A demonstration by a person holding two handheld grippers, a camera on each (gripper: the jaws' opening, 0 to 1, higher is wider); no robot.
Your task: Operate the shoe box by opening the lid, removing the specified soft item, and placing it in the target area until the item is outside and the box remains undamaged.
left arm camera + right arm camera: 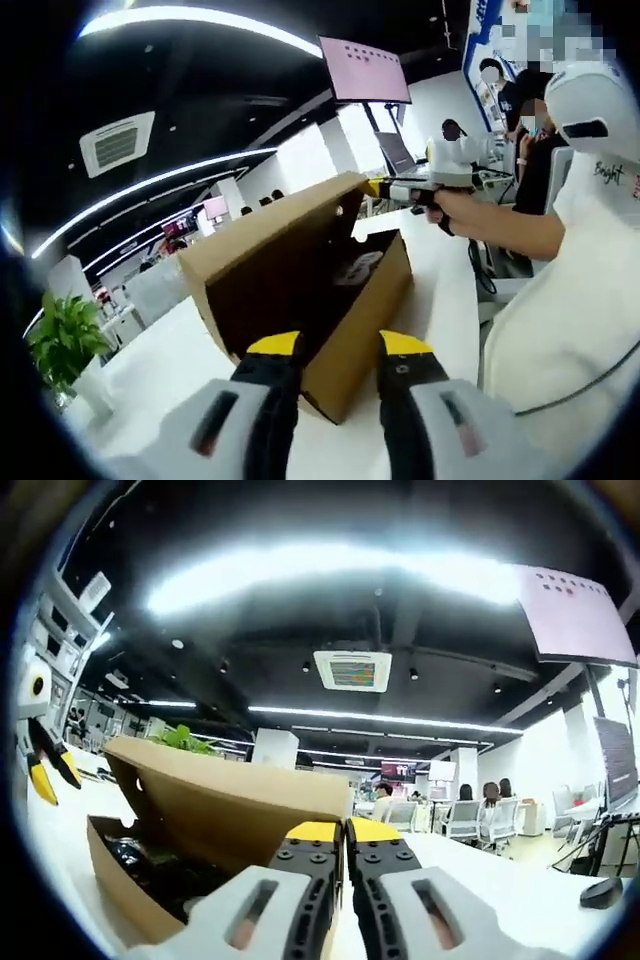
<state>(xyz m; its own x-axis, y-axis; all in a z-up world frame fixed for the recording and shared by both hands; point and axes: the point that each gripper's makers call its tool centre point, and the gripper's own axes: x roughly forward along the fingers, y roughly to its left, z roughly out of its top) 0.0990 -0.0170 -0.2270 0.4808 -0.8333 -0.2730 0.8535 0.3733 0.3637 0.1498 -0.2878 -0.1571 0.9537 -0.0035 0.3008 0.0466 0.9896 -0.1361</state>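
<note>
Tongs pinched together on the raised lid (pixel 235 790): the right gripper (pixel 345 830) props the shoe box (pixel 330 300) open on the white table (pixel 440 270), while the left gripper (pixel 340 345), jaws apart, faces its dark interior (soft item indistinct), seemingly nearer for the reach.

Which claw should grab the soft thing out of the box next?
The left claw, probably. It is open and points into the box, where the dark thing lies. The right claw looks shut on the lid, holding it up.
</note>
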